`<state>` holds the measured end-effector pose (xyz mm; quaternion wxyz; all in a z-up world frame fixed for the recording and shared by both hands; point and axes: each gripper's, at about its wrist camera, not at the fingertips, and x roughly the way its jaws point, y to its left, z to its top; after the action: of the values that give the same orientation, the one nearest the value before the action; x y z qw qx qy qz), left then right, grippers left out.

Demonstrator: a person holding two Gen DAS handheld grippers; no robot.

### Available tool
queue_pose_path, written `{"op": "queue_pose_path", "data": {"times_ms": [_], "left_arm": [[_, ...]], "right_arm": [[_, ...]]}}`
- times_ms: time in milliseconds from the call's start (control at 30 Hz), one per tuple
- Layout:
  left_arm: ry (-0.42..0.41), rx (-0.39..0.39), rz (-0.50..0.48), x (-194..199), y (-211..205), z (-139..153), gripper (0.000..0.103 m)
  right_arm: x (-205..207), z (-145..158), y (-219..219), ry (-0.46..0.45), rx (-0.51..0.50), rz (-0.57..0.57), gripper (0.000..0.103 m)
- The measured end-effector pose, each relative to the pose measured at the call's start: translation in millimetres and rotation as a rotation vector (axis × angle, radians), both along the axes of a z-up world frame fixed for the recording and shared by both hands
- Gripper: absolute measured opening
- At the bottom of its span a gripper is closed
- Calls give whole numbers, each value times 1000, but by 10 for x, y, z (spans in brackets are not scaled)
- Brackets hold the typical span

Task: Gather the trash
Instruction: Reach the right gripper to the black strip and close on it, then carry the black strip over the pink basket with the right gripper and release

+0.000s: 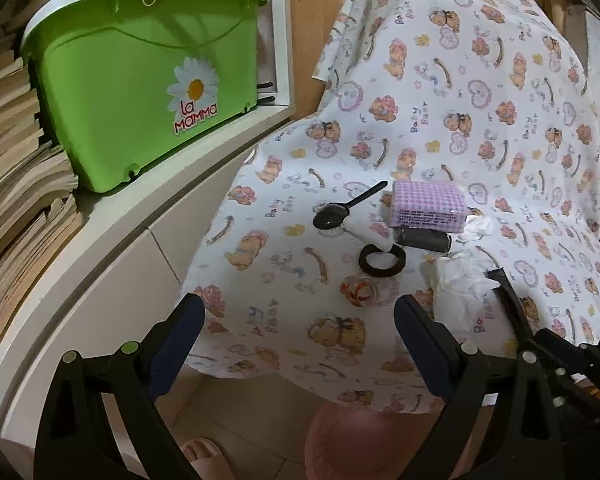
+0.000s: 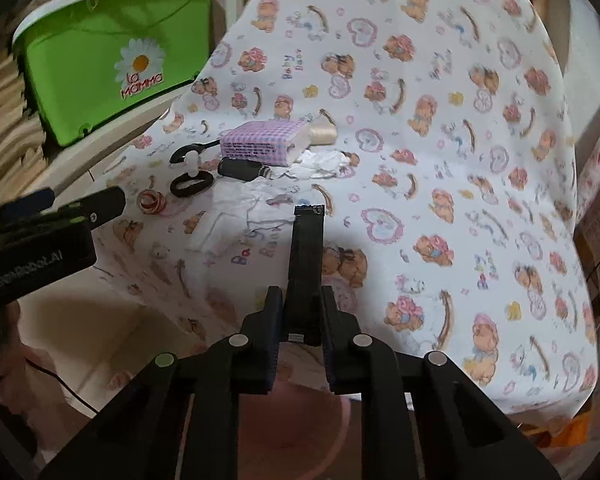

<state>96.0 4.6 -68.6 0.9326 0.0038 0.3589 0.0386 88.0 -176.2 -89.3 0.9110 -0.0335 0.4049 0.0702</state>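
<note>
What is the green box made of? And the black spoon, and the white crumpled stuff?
The green box looks like smooth, glossy plastic: hard moulded edges and a white rim. The black spoon also looks like plastic, thin and shiny in the bowl. The white crumpled stuff seems to be soft tissue or thin paper, judging by its many creases; which one is hard to tell.

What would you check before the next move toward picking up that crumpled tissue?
1. Left gripper open and empty: ok.
2. Right gripper clamped on the black tool: ok.
3. Tool tip at the crumpled tissue: ok, at its edge.
4. Tissue lifted off the tablecloth: not ok, it lies flat.
5. Green bin has room: cannot tell, its inside is hidden.
</note>
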Motion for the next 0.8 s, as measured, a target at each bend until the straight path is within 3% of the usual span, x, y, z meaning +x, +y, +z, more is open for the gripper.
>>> {"op": "queue_pose_path", "data": {"times_ms": [133, 233, 400, 500, 533, 567, 800], "left_arm": [[-37, -91, -87, 47, 18, 49, 90], [-31, -113, -162, 189, -59, 76, 72], [59, -169, -167, 316, -91, -77, 52], [87, -152, -191, 338, -142, -170, 25], [94, -166, -199, 336, -146, -191, 9], [106, -178, -205, 333, -153, -209, 5], [17, -158, -212, 161, -153, 46, 4]], "right_arm": [[-22, 110, -147, -25, 36, -19, 18], [0, 137, -220, -19, 45, -13, 18], [-25, 190, -390, -29, 62, -36, 18], [-52, 254, -436, -56, 44, -34, 18], [-57, 265, -438, -65, 29, -32, 18], [-68, 275, -440, -72, 17, -28, 18], [-133, 342, -505, -88, 27, -21, 18]]}}
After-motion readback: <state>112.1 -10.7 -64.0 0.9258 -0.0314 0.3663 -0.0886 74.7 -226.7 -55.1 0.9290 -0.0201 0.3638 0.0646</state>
